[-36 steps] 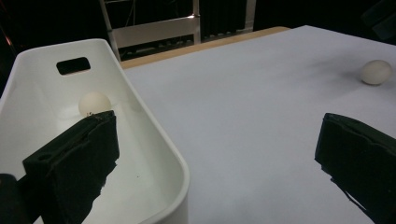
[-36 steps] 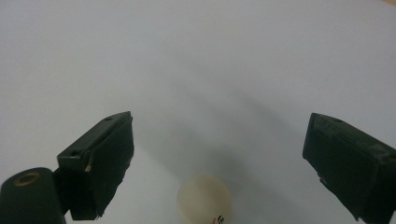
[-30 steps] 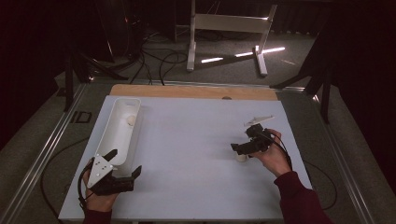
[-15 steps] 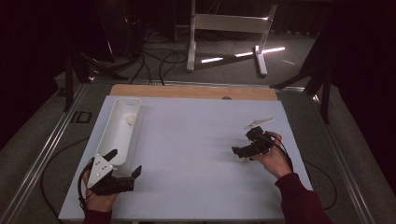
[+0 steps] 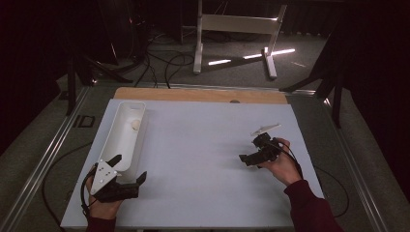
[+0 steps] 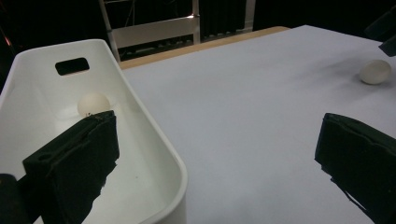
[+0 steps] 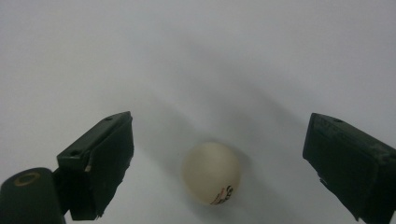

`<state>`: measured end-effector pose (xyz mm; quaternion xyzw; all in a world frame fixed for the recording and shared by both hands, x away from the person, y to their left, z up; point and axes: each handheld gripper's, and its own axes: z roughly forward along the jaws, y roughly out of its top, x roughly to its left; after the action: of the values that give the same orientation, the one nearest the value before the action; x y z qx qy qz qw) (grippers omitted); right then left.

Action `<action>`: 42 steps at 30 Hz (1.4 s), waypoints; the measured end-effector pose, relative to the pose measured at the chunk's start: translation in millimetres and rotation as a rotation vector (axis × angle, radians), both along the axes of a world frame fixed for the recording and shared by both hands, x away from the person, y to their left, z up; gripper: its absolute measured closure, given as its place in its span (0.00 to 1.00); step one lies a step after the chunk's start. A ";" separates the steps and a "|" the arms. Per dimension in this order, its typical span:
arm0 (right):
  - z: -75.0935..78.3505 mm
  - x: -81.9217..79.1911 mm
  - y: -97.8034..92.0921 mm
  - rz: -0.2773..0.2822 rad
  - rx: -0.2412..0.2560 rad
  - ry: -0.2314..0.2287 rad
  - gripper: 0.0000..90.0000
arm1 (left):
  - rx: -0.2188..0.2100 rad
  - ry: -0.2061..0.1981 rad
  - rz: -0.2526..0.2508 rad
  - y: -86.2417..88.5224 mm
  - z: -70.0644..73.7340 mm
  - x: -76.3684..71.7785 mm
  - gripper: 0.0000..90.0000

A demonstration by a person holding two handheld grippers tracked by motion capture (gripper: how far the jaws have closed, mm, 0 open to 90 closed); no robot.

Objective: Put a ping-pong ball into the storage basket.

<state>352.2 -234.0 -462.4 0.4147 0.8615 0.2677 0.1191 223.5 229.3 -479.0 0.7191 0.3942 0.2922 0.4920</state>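
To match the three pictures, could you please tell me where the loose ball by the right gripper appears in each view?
High view: not discernible; the right gripper hangs over that spot, right of centre.
Left gripper view: the loose ball lies at the far right edge, upper part.
Right gripper view: the ball sits low centre, between the open jaws.
Shared landmark: the white table sheet.

Both grippers are chunky black handheld units with blocky, squared-off jaws. The left gripper (image 5: pixel 126 180) has a grey three-cornered plate (image 5: pixel 103 174) on top with a few small dark holes in it, plus a black cable (image 5: pixel 85 193) looping out behind the hand. The right gripper (image 5: pixel 248 158) carries a pale plate (image 5: pixel 265 129) at its back end and a thin black cable by the wrist. Up close the jaws look matte, a bit rough-edged, with a small round hole near the tip. Dark red sleeve (image 5: pixel 312 210) on the right arm.
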 end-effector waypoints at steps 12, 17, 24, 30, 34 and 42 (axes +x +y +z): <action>-3.9 -0.2 2.5 0.014 -0.030 0.019 0.09 | 0.002 0.001 0.000 -0.2 -0.1 -0.1 0.00; -6.3 -0.1 3.5 0.014 -0.045 0.034 0.09 | 0.000 0.000 0.000 0.0 0.0 -0.1 0.00; -10.1 -1.3 4.3 0.020 -0.073 0.045 0.09 | 0.000 0.000 0.000 0.0 0.0 -0.1 0.00; -12.1 -1.7 4.1 0.019 -0.075 0.054 0.09 | -0.001 0.000 0.000 0.0 0.1 -0.2 0.00; -13.9 -2.1 4.1 0.019 -0.080 0.060 0.10 | -0.002 0.000 0.001 -0.1 0.1 -0.3 0.00; -19.3 -2.1 1.3 0.013 -0.086 0.074 0.11 | -0.001 0.000 0.002 0.0 0.1 -0.3 0.00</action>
<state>350.1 -232.7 -481.7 0.4131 0.8787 0.2158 0.1032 223.2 229.3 -479.0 0.7187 0.3949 0.2924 0.4920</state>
